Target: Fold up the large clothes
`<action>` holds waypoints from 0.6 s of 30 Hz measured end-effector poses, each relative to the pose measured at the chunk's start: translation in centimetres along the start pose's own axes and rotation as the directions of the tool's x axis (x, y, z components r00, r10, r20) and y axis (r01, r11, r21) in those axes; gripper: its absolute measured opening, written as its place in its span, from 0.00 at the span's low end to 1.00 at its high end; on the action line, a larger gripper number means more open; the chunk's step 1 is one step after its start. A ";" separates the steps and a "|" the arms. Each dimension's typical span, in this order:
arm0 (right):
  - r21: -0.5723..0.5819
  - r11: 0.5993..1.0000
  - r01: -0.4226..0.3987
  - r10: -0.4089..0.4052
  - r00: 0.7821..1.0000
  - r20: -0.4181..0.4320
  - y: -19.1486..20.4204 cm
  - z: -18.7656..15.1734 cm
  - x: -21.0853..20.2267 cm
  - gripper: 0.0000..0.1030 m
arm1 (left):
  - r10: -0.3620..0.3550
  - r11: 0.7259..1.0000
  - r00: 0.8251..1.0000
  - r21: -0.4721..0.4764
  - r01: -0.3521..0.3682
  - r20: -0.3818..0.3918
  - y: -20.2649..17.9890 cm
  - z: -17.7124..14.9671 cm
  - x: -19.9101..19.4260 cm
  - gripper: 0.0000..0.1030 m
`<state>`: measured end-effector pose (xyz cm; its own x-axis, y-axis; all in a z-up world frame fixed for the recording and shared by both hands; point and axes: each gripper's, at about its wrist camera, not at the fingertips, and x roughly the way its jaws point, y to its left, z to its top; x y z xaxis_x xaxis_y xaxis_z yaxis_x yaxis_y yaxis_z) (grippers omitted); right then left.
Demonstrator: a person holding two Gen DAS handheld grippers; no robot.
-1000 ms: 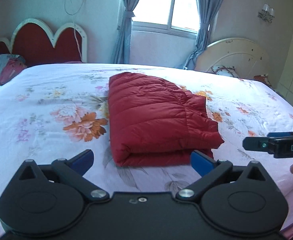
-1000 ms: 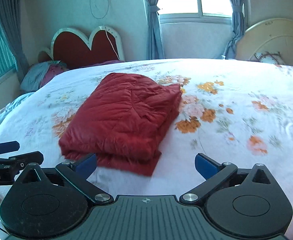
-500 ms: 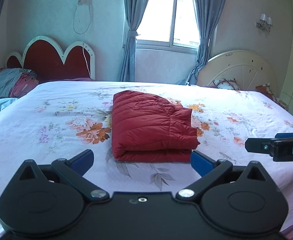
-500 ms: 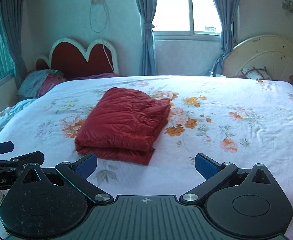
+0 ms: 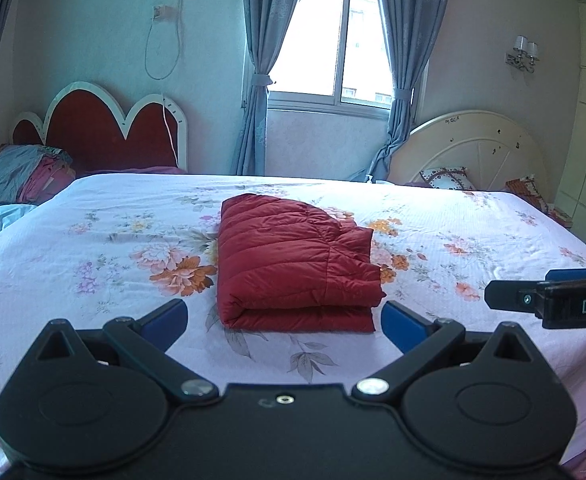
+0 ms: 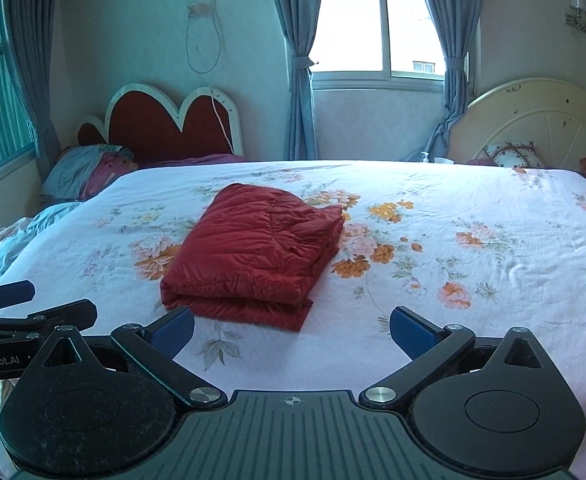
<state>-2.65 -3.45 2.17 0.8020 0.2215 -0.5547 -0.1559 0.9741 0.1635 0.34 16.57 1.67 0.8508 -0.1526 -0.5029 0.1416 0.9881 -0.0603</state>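
My left tool [image 5: 284,315] jaws wide apart, empty, above bed edge. Right tool [image 6: 291,330] same, apart, nothing held. Just beyond: red jacket [image 5: 293,262] folded into neat stack, mid bed [image 6: 473,300] on floral sheet. Far bg: heart headboard [image 5: 105,128], window [image 6: 377,20].

Red quilted jacket [image 5: 293,264] folded into a thick rectangular bundle, lying flat, frame centre; doubled fold edge faces the camera, lower side.
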 end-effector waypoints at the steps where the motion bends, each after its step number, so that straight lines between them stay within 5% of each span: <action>1: 0.002 1.000 0.002 -0.002 1.000 0.001 0.0 0.0 -0.1 1.00 | -0.001 1.000 1.000 0.001 0.001 0.000 0.0 0.0 0.0 0.99; 18: 0.007 1.000 0.003 -0.003 1.000 0.002 0.3 0.0 -0.3 1.00 | -0.004 1.000 1.000 0.007 0.004 0.004 0.2 0.1 0.0 0.99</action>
<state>-2.91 -3.24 2.34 0.8037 0.2188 -0.5534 -0.1498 0.9744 0.1676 0.37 16.79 1.74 0.8523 -0.1567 -0.4991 0.1486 0.9873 -0.0562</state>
